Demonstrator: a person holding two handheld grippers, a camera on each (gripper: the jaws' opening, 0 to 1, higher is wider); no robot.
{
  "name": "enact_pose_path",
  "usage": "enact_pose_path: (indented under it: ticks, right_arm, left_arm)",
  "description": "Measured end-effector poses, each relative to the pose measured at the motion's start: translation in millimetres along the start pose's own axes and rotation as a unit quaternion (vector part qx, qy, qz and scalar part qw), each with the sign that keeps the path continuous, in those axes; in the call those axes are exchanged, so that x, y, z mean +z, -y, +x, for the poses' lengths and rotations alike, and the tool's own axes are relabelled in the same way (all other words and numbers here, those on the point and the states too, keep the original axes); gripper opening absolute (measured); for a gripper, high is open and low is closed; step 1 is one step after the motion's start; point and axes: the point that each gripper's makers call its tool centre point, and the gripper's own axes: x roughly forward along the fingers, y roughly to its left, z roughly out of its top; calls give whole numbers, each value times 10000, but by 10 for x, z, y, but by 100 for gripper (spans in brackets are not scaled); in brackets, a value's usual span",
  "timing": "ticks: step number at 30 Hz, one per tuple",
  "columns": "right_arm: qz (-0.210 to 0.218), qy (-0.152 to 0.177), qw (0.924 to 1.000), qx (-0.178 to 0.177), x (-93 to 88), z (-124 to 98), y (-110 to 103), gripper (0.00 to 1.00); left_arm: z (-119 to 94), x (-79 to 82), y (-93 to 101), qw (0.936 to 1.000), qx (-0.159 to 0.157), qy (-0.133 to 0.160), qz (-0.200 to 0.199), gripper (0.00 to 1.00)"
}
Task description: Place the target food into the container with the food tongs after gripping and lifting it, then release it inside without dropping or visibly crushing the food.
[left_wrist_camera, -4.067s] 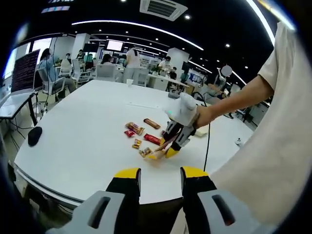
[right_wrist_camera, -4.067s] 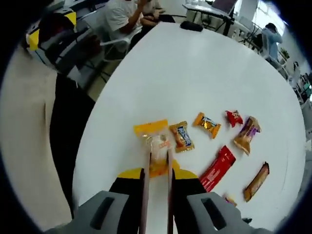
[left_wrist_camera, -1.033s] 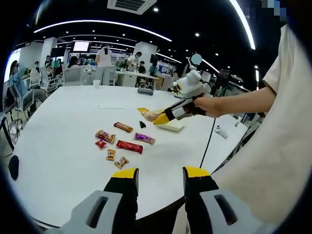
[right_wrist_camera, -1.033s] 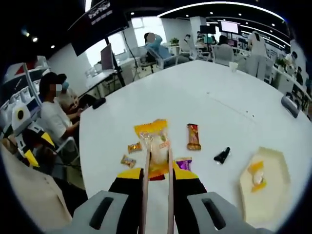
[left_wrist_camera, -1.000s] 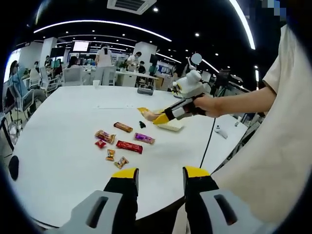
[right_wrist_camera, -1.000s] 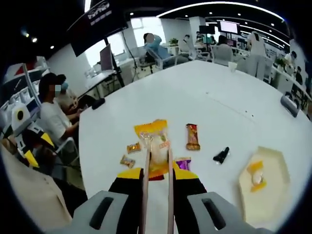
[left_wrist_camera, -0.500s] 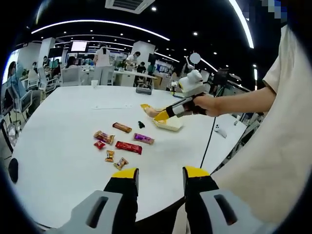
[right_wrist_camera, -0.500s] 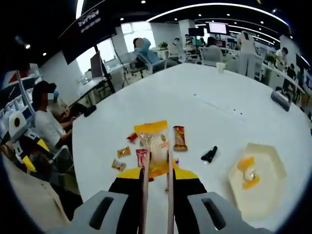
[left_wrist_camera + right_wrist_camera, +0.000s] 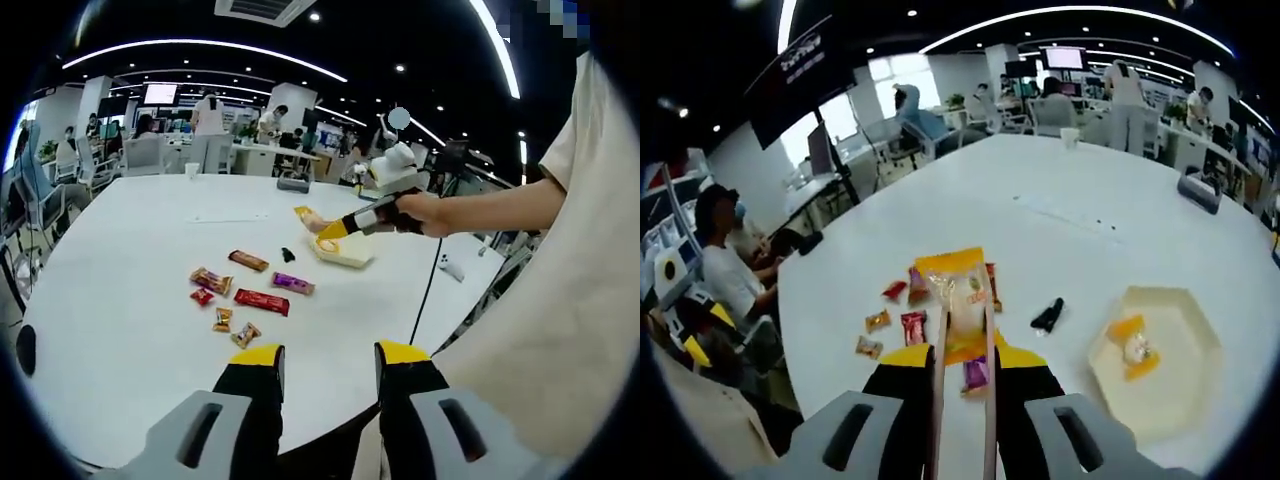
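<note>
Tongs (image 9: 962, 330) held by the right gripper (image 9: 962, 375) pinch a yellow snack packet (image 9: 954, 285), lifting it clear above the white table (image 9: 1040, 180); the gripper's jaws are closed on the tongs. To the right of the packet sits the pale six-sided container (image 9: 1160, 380) with one wrapped sweet (image 9: 1132, 352) already in it. Loose snacks (image 9: 902, 315) and a small black clip (image 9: 1048, 316) lie on the table below the packet. The left gripper (image 9: 325, 365) hangs above the table edge, its jaws apart with nothing between them.
</note>
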Motion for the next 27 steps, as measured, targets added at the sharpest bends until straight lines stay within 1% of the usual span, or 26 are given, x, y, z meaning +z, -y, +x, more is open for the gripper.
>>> enact_pose_path:
  ticks: [10, 16, 27]
  right_arm:
    - [219, 130, 9995, -197, 36, -53, 164, 22]
    - [457, 200, 9983, -306, 35, -103, 308, 22]
    - [583, 322, 9966, -495, 92, -182, 481, 22]
  left_arm:
    - [16, 18, 4, 10000, -15, 3, 14, 35]
    - [24, 17, 13, 10000, -28, -5, 17, 35]
    - [41, 29, 20, 10000, -46, 1, 28, 35]
